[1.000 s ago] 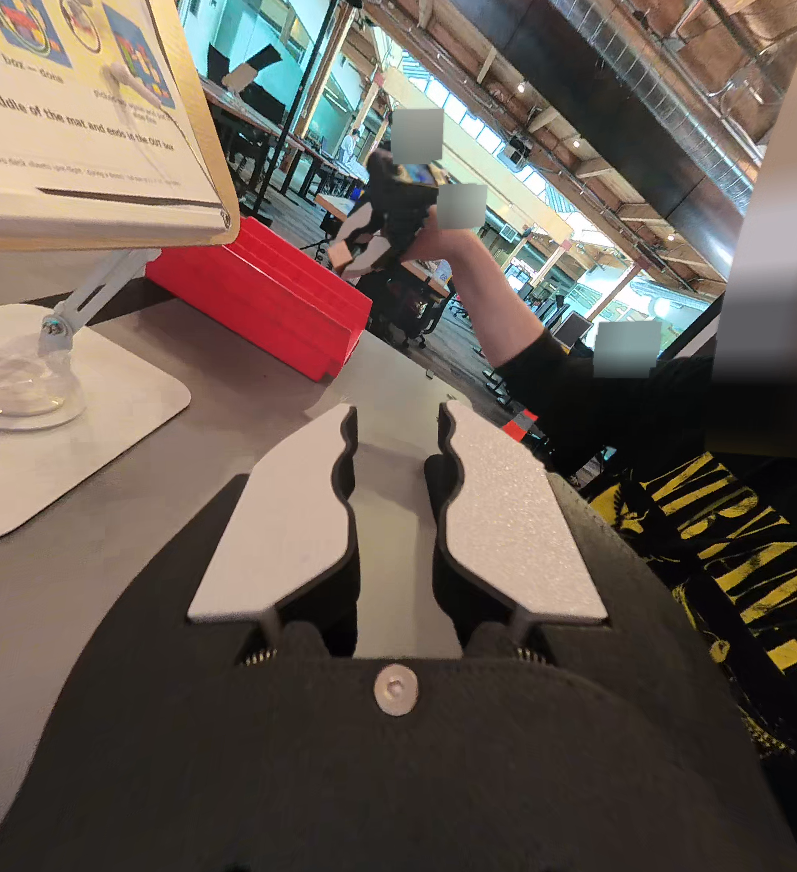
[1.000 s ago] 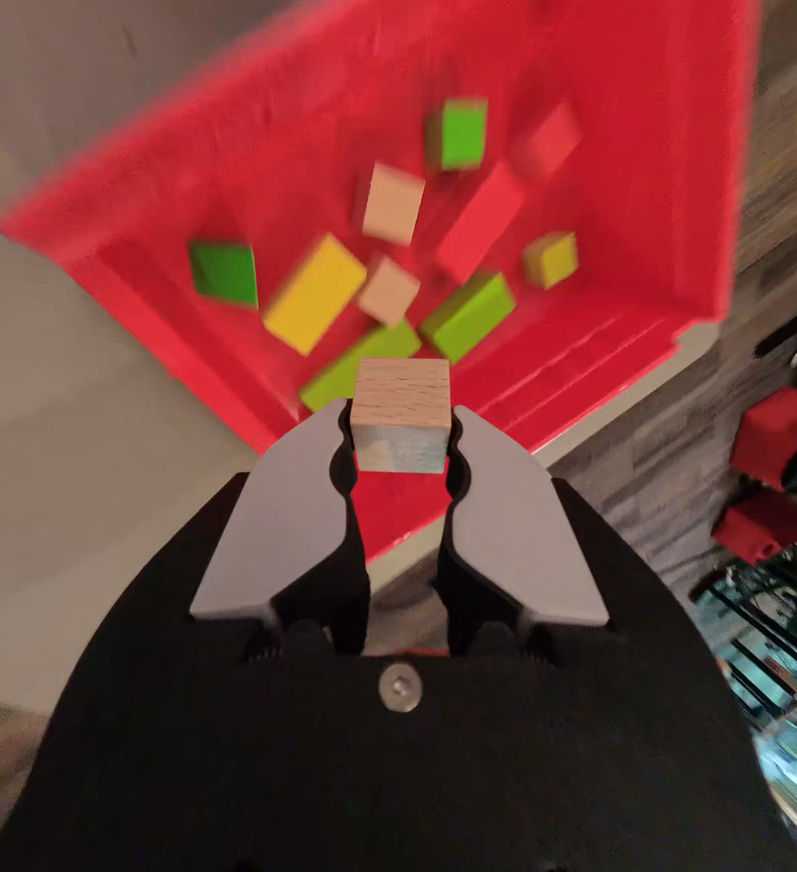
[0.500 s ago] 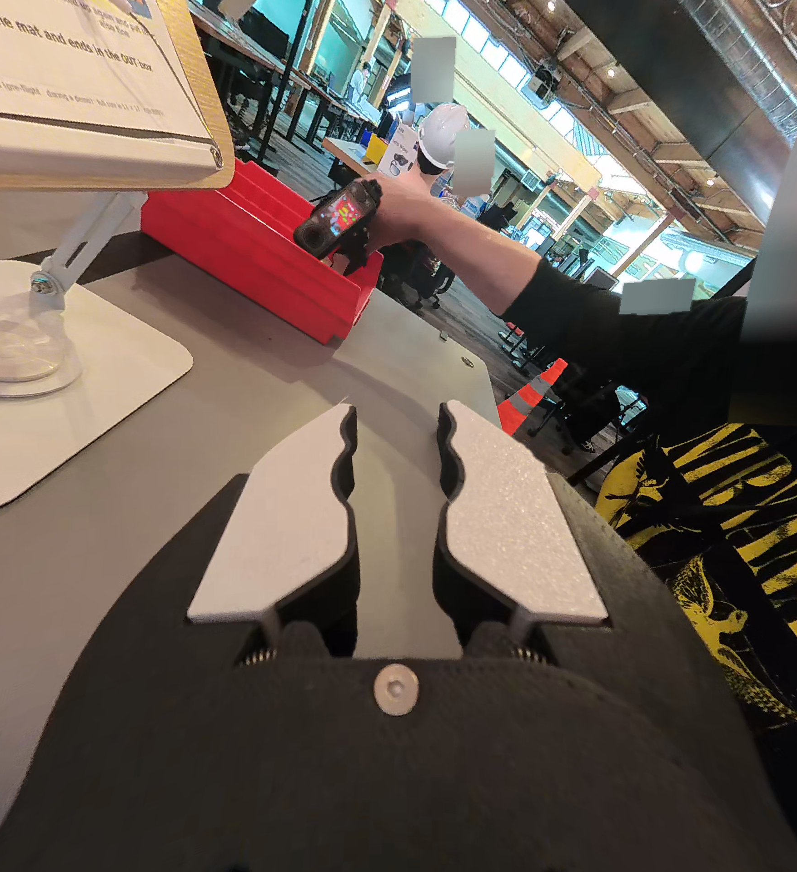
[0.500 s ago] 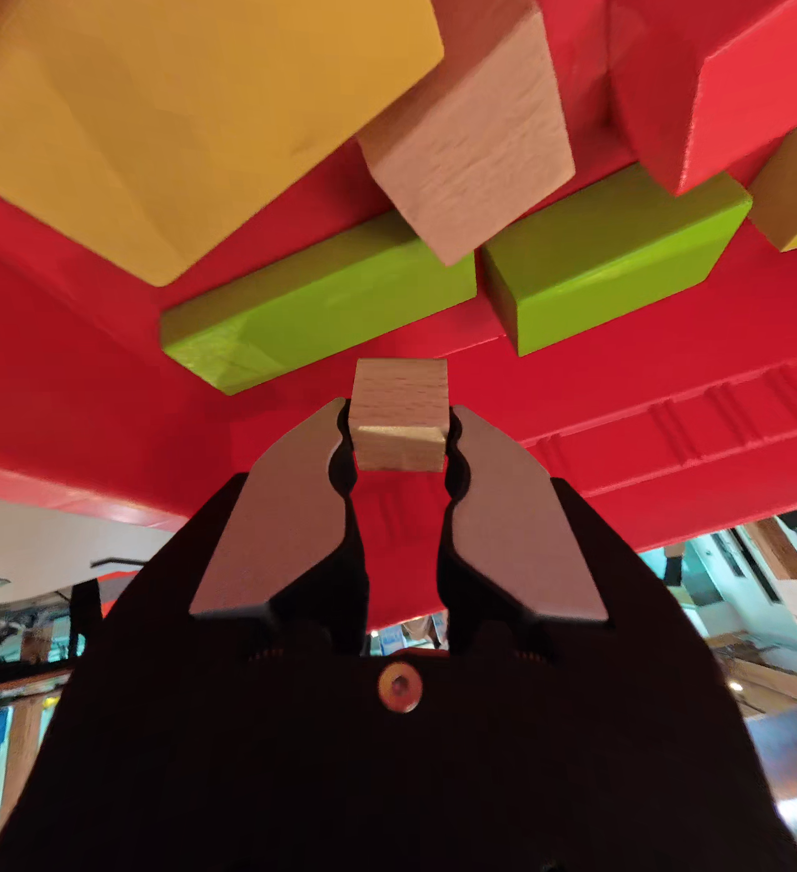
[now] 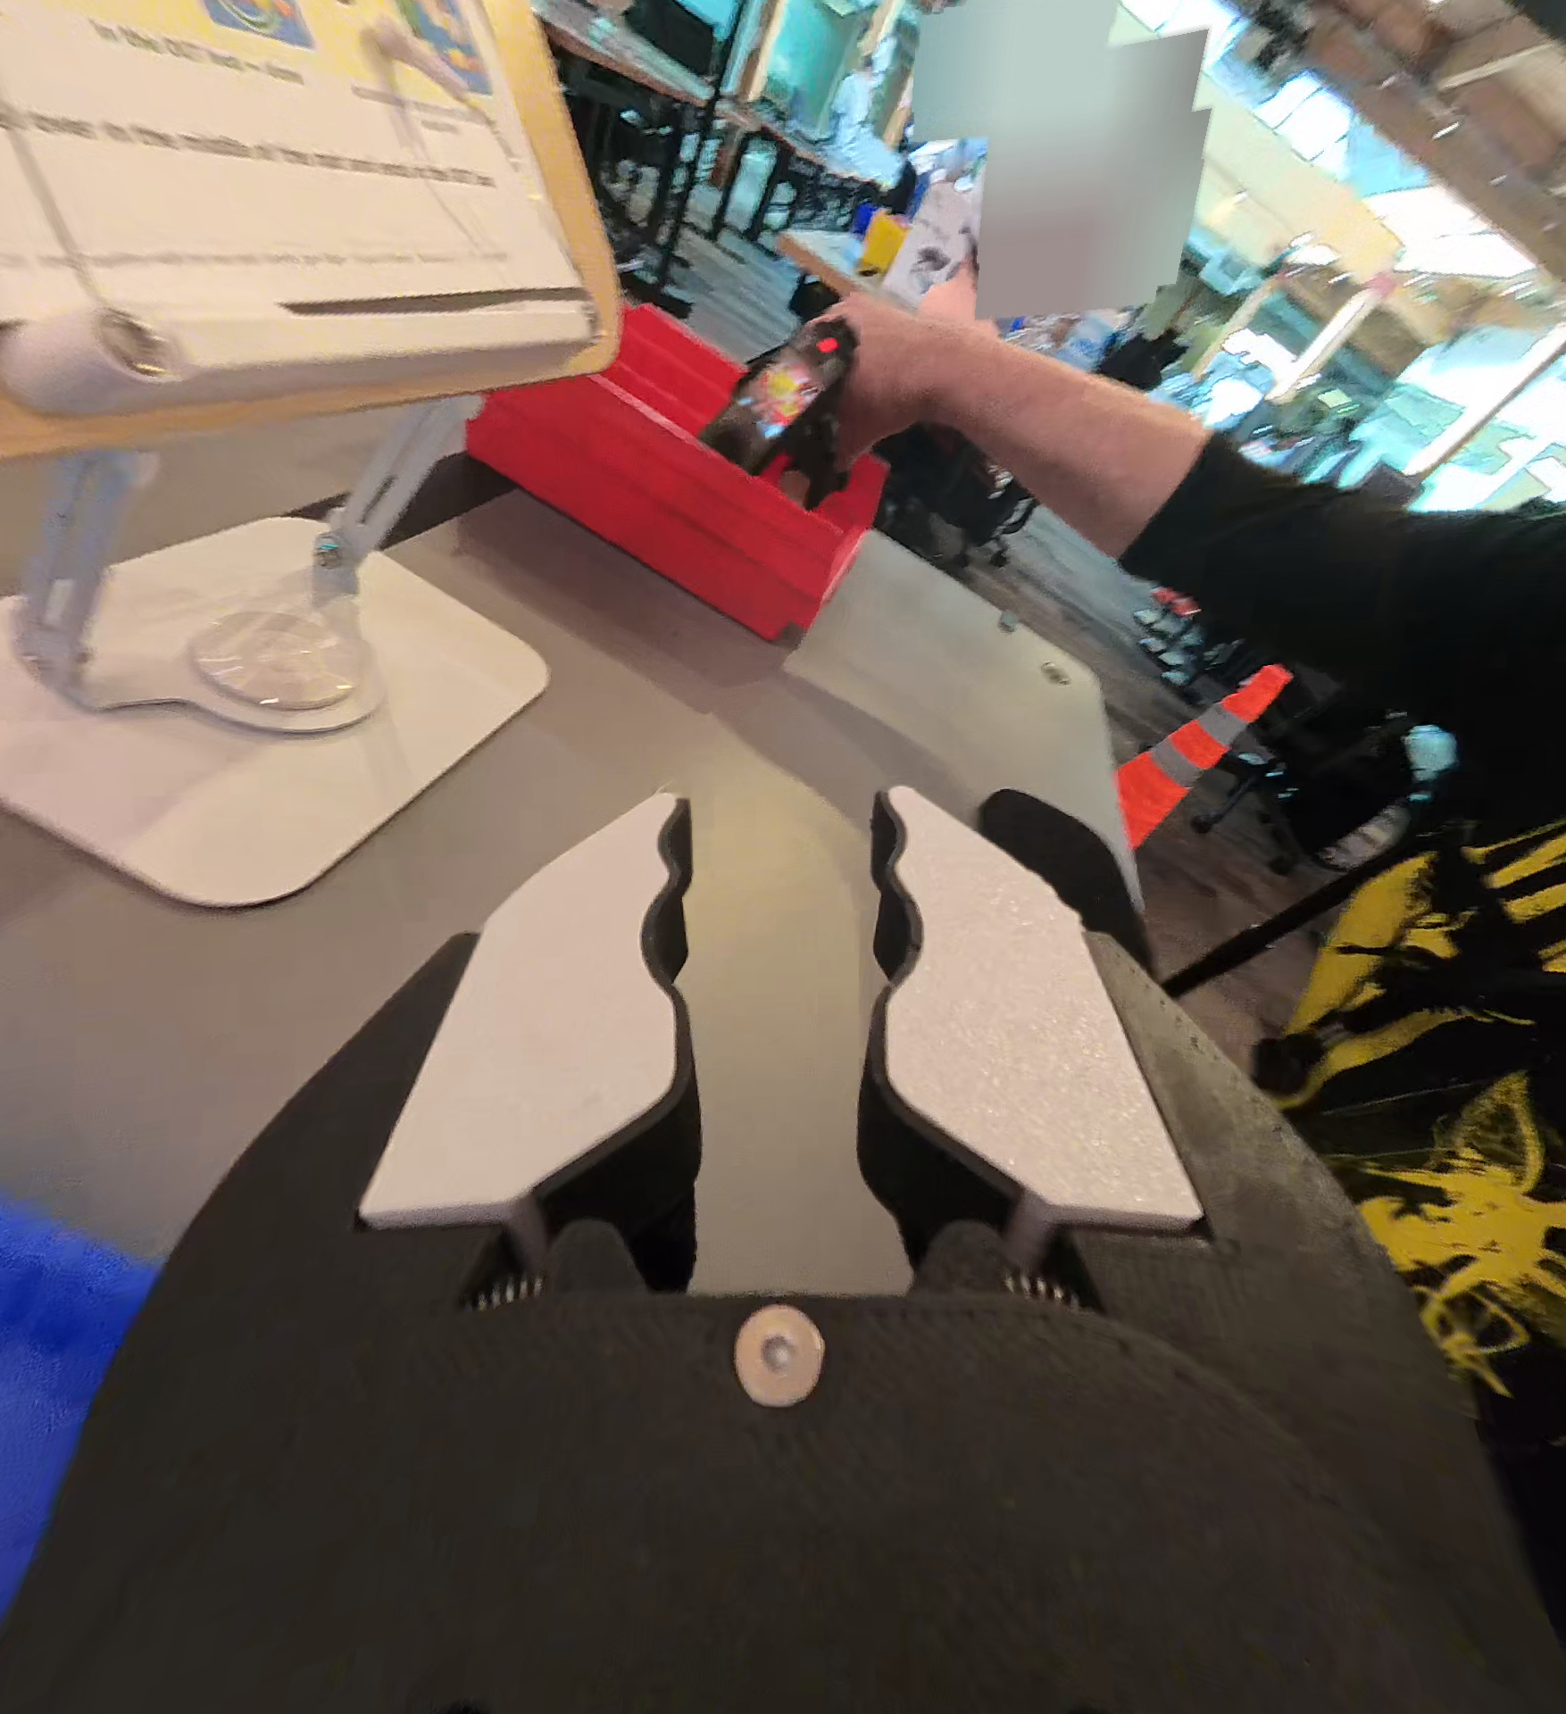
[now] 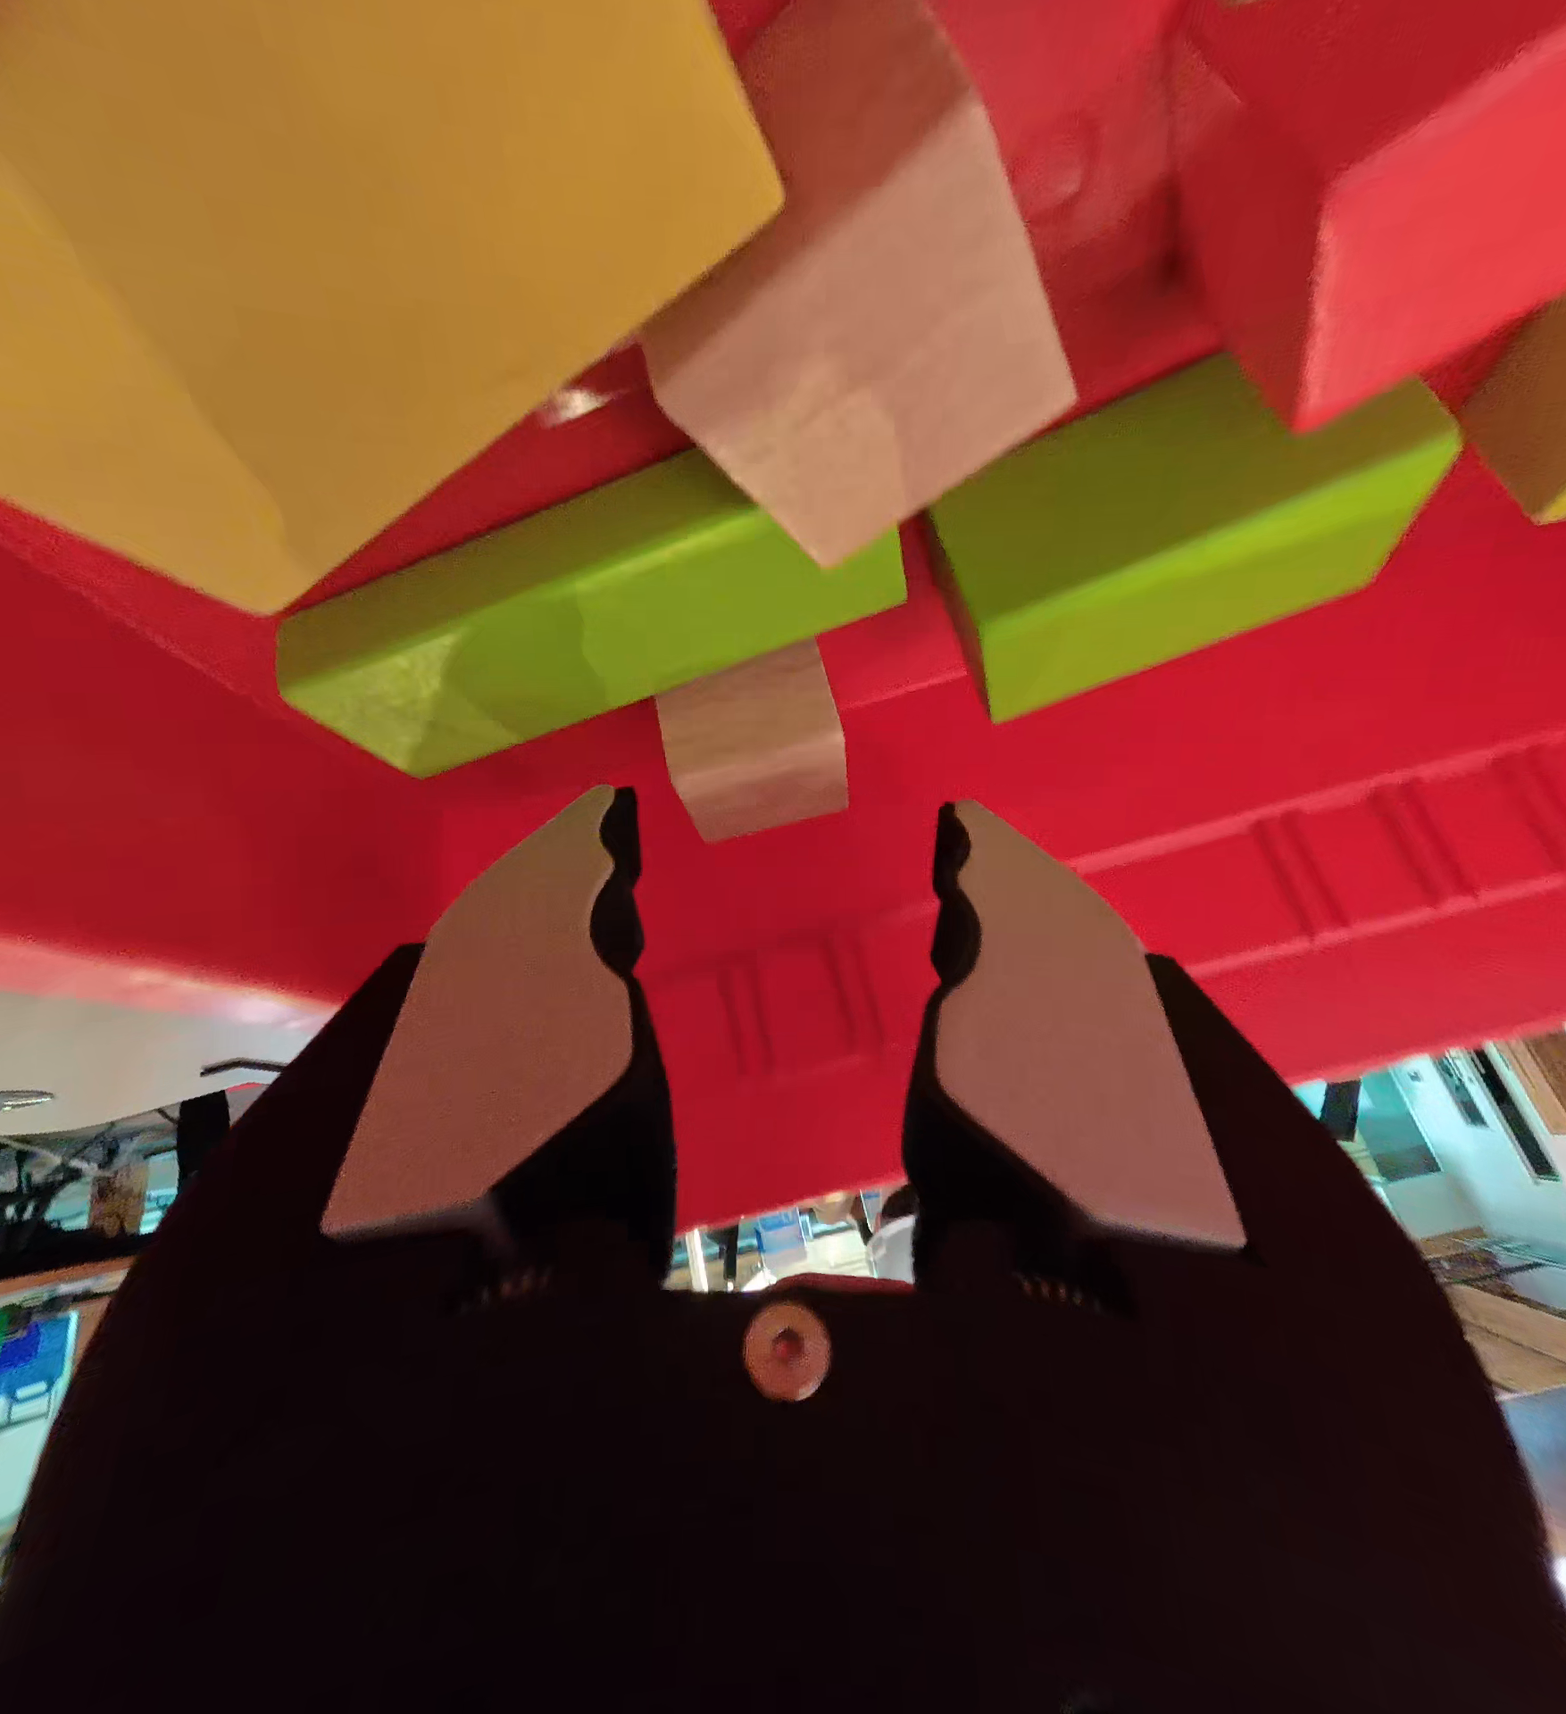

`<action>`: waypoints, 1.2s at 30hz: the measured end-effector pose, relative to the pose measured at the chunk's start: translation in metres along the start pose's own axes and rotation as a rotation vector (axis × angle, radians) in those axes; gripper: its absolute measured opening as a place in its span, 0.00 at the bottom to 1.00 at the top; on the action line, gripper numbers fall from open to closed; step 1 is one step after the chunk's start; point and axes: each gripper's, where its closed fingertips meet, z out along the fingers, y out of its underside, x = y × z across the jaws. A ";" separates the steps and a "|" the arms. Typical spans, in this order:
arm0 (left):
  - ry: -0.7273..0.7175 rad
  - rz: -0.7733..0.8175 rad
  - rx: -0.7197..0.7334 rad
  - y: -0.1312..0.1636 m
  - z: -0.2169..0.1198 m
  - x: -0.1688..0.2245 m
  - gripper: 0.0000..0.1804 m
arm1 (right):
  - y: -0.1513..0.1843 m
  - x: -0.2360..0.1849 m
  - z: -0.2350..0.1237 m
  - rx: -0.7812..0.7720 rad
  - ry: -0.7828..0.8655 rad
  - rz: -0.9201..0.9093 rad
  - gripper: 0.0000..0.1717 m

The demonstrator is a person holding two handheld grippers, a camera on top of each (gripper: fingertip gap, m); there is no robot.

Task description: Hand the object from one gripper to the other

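Right wrist view: small natural wood cube [image 6: 756, 742] lies in red bin [image 6: 1225, 835], just beyond right gripper [image 6: 784, 807] tips, ahead of gap, nudged toward its left finger, tucked against green block [image 6: 594, 612]. Jaws spread wide, pads clear of cube, nothing gripped. Cube squarish, no long axis. Left gripper [image 5: 779, 816] well apart from bin, over grey table [image 5: 111, 1020], jaws parted, empty. Right gripper far nearer to cube.

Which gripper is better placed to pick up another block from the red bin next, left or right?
Right. The right gripper is open inside the red bin, just short of a plain wooden cube. The left gripper is empty over the grey table, away from the bin.
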 end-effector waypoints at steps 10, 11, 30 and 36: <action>-0.715 0.161 -0.209 -0.018 -0.105 -0.134 0.29 | -0.005 -0.008 -0.107 0.269 0.229 0.171 0.30; -0.760 0.173 -0.256 -0.016 -0.112 -0.150 0.30 | -0.009 -0.013 -0.117 0.296 0.250 0.170 0.30; -0.735 0.259 -0.858 0.074 -0.074 -0.288 0.26 | -0.069 -0.077 -0.176 0.437 0.310 0.054 0.29; -0.763 0.275 -0.832 0.075 -0.081 -0.285 0.26 | -0.092 -0.072 -0.206 0.555 0.366 0.051 0.29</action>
